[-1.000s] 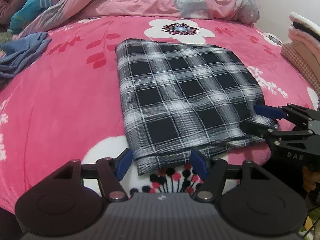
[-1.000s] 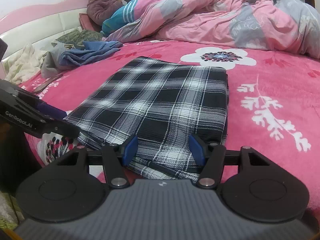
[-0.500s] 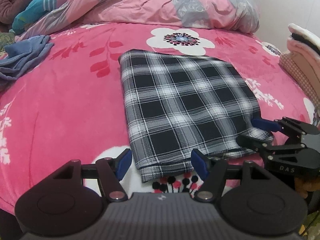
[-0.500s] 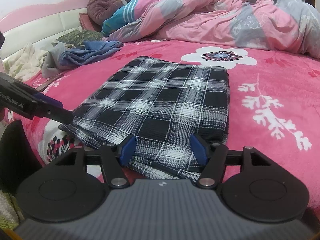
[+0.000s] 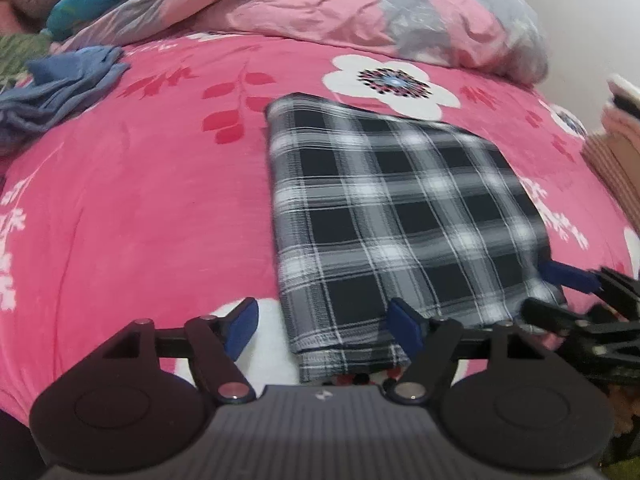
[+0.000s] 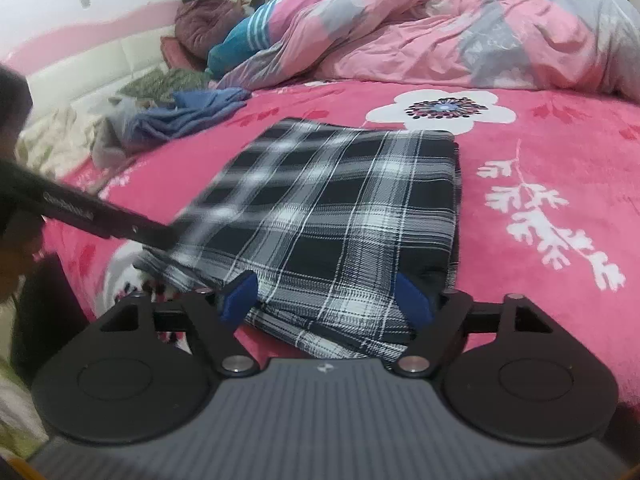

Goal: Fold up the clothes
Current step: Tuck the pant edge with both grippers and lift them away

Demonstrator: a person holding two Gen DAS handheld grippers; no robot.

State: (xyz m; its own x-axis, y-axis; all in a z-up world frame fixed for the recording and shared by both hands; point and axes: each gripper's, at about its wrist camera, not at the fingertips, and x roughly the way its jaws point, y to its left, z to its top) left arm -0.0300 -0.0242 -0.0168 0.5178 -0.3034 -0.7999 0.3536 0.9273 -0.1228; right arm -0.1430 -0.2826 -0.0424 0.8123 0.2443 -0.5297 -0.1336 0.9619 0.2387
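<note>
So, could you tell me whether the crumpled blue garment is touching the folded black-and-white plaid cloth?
Apart. In the left wrist view, bare pink blanket lies between the blue garment and the plaid cloth.

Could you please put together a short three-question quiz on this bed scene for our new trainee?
1. True or false: the plaid garment lies folded flat on the pink blanket.
2. Which gripper's view shows its open fingers either side of the garment's near edge: A left gripper, B right gripper, C both?
3. Fill in: the crumpled ____ clothes lie left of the garment.

Key: 1 true; 2 C; 3 blue.
</note>
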